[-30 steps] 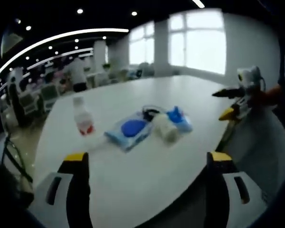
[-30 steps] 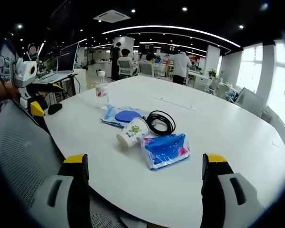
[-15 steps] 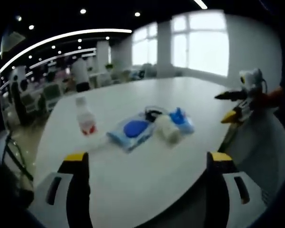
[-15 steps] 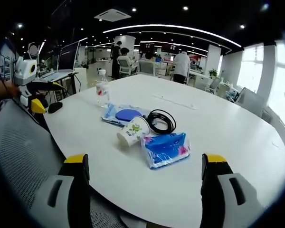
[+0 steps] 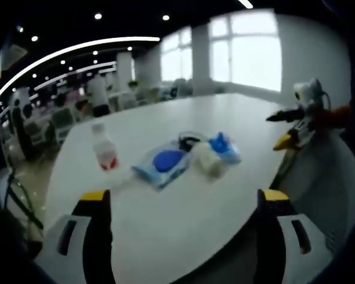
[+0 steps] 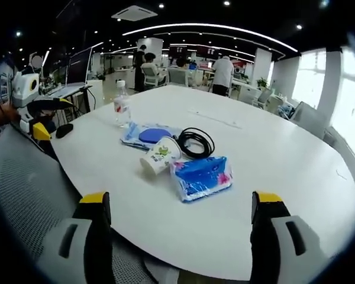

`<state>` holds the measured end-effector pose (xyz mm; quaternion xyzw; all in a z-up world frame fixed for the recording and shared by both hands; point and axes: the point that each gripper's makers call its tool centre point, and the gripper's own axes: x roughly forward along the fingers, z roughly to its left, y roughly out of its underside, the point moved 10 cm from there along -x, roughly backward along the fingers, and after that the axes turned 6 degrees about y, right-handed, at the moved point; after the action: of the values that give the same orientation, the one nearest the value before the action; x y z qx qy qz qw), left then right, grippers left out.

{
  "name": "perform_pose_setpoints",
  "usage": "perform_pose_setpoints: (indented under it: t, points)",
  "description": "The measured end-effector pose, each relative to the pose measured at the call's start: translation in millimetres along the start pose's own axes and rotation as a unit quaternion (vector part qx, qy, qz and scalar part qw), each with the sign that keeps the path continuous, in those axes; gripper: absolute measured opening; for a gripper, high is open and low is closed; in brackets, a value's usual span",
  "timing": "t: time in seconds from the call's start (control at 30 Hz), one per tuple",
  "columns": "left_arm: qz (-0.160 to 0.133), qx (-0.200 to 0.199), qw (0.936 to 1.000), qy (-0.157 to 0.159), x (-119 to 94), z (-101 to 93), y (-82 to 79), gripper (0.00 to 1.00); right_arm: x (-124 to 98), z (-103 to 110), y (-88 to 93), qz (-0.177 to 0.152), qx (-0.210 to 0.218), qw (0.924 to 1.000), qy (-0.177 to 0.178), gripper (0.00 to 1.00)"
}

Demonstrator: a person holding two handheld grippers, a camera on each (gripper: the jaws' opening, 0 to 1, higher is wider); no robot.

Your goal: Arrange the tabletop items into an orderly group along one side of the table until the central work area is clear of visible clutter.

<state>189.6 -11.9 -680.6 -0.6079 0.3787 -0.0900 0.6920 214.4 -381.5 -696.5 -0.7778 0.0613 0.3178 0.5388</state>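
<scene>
Both claws wide open, nothing held – left claw [image 5: 180, 204] and right claw [image 6: 180, 204] hover off the near edge of the round white counter [image 6: 272, 160], clear of all items. The clutter sits bunched in the middle of the counter: a clear plastic water bottle with red label [image 6: 122, 108] upright and a little apart from the rest; a flat blue-and-white wet-wipe pack [image 6: 145, 135] lying next to a white paper cup with green print [image 6: 158, 157], which is tipped on its side; a coiled black cable [image 6: 196, 142] just behind the cup; a blue soft tissue packet [image 6: 201, 177] touching or nearly touching the cup. Handling judgement: bottle rigid enough, take it at mid-body, may be slippery; cup is light and crushable, so a gentle pinch across the rim; both packs are soft and yield, so take them by an edge; cable is floppy – take hold across the bundled loops, or the coil may unwind
</scene>
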Motion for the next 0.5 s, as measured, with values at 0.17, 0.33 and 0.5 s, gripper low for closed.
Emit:
perform_pose_setpoints:
  t: [0.17,0.33,0.5]
  points:
    - [0.004,0.001,1.0,-0.002,0,0.5,0.8,1.0,1,-7,-11.0,0.01,0.0,0.9999,-0.003,0.97]
    - [0.003,-0.001,1.0,-0.006,0,1.7,1.1,1.0,2,-14,-28.1,0.006,-0.018,0.9998,-0.006,0.96]
    - [-0.003,-0.007,0.9999,-0.01,0,5.9,3.3,1.0,8,-23,-40.8,0.01,-0.015,0.9996,-0.021,0.92]
